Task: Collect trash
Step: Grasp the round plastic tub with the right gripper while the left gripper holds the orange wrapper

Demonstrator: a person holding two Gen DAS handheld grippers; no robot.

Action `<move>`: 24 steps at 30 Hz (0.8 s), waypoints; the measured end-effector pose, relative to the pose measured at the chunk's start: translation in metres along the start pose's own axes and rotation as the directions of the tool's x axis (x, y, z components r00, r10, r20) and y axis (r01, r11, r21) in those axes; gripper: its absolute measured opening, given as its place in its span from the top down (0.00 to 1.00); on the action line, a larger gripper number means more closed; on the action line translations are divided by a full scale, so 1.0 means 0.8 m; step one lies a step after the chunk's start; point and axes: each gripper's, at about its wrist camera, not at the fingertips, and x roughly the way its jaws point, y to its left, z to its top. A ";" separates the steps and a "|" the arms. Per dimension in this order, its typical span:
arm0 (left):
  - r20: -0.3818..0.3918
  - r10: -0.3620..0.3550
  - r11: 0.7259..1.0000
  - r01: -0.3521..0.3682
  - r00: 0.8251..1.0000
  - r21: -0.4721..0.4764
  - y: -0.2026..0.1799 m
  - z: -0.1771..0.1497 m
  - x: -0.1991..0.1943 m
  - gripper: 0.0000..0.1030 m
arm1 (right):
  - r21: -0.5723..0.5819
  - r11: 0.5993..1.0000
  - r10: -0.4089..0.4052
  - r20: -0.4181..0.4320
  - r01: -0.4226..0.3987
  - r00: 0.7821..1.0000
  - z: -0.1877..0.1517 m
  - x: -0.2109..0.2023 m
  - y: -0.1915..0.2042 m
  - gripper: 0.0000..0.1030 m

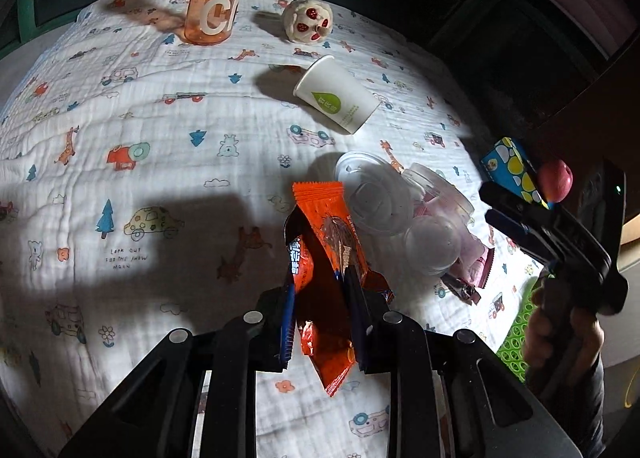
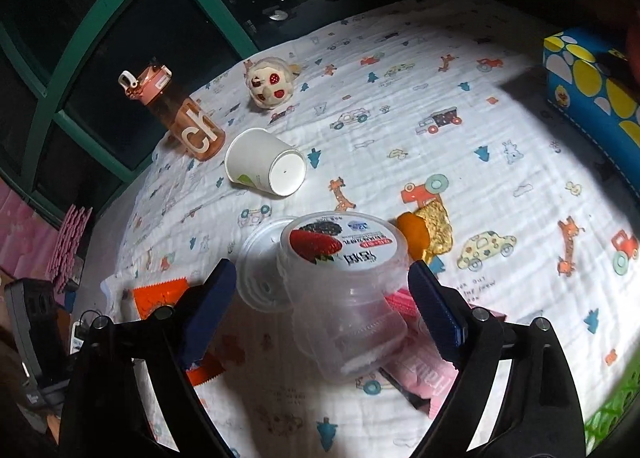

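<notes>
My left gripper (image 1: 320, 254) is shut on an orange snack wrapper (image 1: 328, 242), held just above the printed cloth. My right gripper (image 2: 320, 286) is open, its jaws on either side of a clear plastic yogurt cup (image 2: 344, 290) lying on its side; it also shows in the left wrist view (image 1: 432, 217). A clear lid (image 2: 260, 270) lies against the cup. A pink wrapper (image 2: 424, 374) lies under the cup. A white paper cup (image 2: 264, 165) lies tipped over further back, also in the left wrist view (image 1: 340, 97). The right gripper (image 1: 520, 217) shows at the right.
A pink water bottle (image 2: 184, 117) and a round plush toy (image 2: 270, 83) stand at the far edge of the table cloth (image 2: 500, 177). A blue and yellow box (image 2: 592, 85) sits far right. An orange and yellow scrap (image 2: 428, 230) lies beyond the yogurt cup. A green basket (image 1: 516, 338) is at the right.
</notes>
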 end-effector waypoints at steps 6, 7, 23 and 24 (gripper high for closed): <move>-0.003 -0.008 1.000 0.008 1.000 -0.002 0.006 0.004 0.003 0.78 | 0.003 0.999 -0.045 -0.049 0.046 0.998 0.017 0.036 0.002 0.12; -0.004 -0.010 1.000 0.010 1.000 -0.003 0.007 0.004 0.004 0.78 | 0.004 0.998 -0.059 -0.057 0.059 0.997 0.018 0.040 0.002 0.12; -0.001 -0.023 1.000 0.023 1.000 0.007 -0.001 0.005 0.005 0.78 | -0.011 0.997 -0.074 -0.019 0.074 0.997 0.007 0.037 -0.001 0.35; 0.000 -0.025 1.000 0.025 1.000 0.009 -0.002 0.006 0.004 0.78 | -0.012 0.997 -0.074 -0.013 0.074 0.997 0.006 0.032 -0.001 0.38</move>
